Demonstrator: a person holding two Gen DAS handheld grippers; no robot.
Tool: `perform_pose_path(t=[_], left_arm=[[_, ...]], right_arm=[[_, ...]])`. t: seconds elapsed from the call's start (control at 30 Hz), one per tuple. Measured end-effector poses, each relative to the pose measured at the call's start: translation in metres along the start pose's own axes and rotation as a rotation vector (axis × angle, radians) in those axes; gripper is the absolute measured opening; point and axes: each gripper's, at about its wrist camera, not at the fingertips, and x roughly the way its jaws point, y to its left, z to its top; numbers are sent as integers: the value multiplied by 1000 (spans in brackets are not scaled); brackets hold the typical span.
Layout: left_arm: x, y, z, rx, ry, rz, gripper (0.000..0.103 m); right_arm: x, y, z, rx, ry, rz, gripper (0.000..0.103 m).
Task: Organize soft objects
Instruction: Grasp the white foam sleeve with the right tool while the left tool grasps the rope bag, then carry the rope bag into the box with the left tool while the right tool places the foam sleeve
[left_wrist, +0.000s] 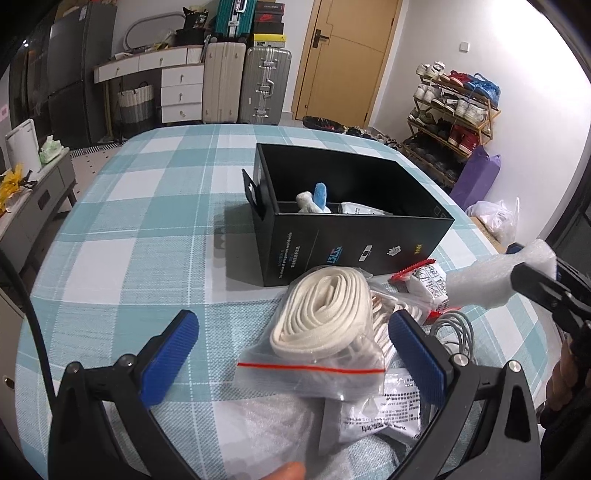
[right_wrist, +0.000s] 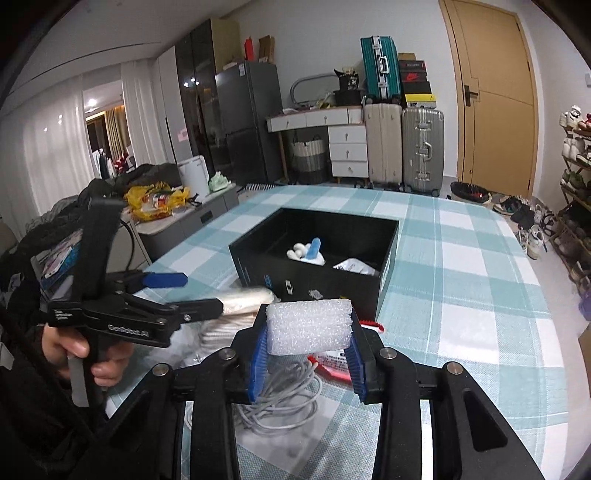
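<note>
Foam roll (right_wrist: 308, 325), white and pebbled, clamped crosswise between the blue pads of the right claw (right_wrist: 307, 363) and lifted clear of the checked desk (right_wrist: 461, 266), with the pads pressing on both of its ends. Carry step in hand, judging by that: one soft item picked from the near pile and due for the black box (right_wrist: 314, 254), which stands open just beyond, already holding a white-and-blue plush toy (right_wrist: 308, 252) on its left and a white packet (right_wrist: 354, 266) on its right. Left claw (left_wrist: 291, 350) released, jaws spread wide over a zip bag of cream webbing (left_wrist: 323, 321), pads not touching it. Left behind on the desk: a coiled grey cable (right_wrist: 280, 398), a red-edged pouch (left_wrist: 424, 280) and flat printed packets. Next move, most likely: forward over the near wall of the box, then down into free floor between toy and packet before letting go. Needs enough height to clear the rim, and a light squeeze, since foam this soft should deform or spring out sideways.
</note>
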Motion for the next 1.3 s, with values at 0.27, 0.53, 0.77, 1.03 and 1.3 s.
perform_pose_path(t=[0.27, 0.53, 0.77, 1.03, 1.3], left_arm=[[23, 1, 5, -39, 79, -61, 103], [32, -4, 4, -44, 122, -115, 84], [27, -10, 2, -12, 113, -127, 72], [20, -12, 2, -6, 86, -124, 48], [5, -12, -1, -1, 34, -115, 45]], right_arm=[[0, -3, -1, 16, -11, 9, 37], [4, -5, -3, 22, -7, 15, 37], [7, -6, -6, 28, -5, 19, 37], [11, -7, -8, 27, -4, 19, 37], [12, -9, -9, 29, -10, 18, 37]])
